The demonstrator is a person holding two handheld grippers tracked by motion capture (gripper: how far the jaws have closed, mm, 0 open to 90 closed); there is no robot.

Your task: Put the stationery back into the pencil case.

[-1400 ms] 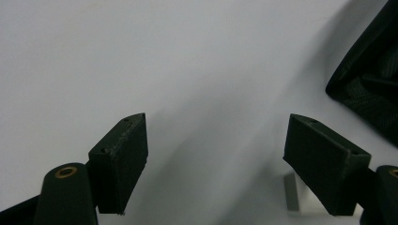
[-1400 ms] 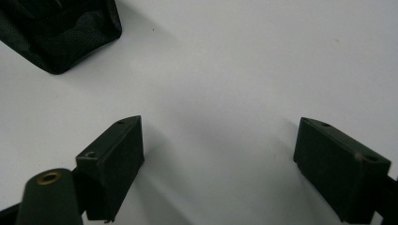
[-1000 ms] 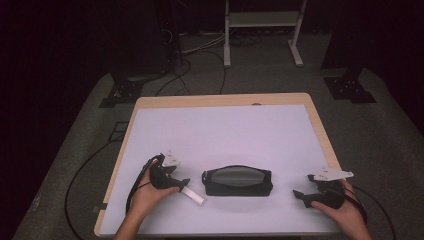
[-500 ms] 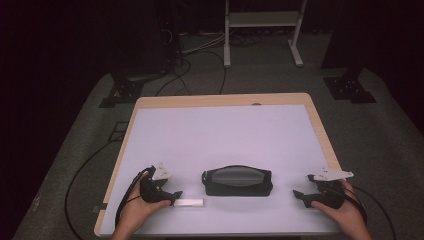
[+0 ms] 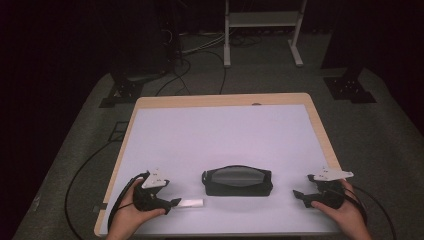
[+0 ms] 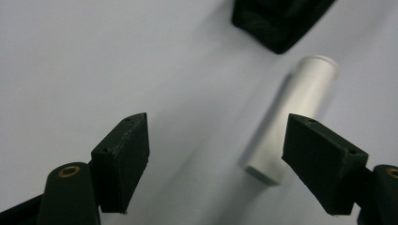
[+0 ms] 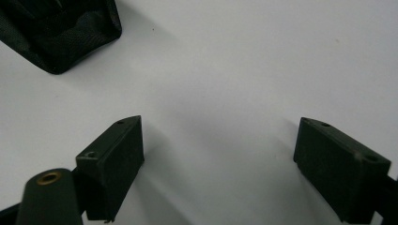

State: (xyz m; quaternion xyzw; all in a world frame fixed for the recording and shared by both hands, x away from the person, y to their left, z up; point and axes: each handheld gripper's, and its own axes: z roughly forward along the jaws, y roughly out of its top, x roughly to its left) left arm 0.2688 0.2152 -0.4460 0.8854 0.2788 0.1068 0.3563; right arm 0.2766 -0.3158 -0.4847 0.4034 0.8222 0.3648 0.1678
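Hands are resting at the table's (image 5: 150,107) near edge. The left gripper (image 5: 172,202) is hovering released beside a white tube (image 5: 190,202), which is lying left of the black pouch (image 5: 237,181). Next move, likely: closing on the tube. Since earlier, this gripper has drawn back leftward. The right gripper (image 5: 298,195) is gaping, empty.

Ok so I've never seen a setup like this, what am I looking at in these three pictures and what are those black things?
A person sits at a white table, holding a two-jawed tool in each hand: the left hand-held gripper and the right hand-held gripper. One picture looks down from above; the other two come from cameras riding on each tool, looking along its black jaws. On the table lie a black pouch and a white tube. Both sets of jaws are open; nothing is held.
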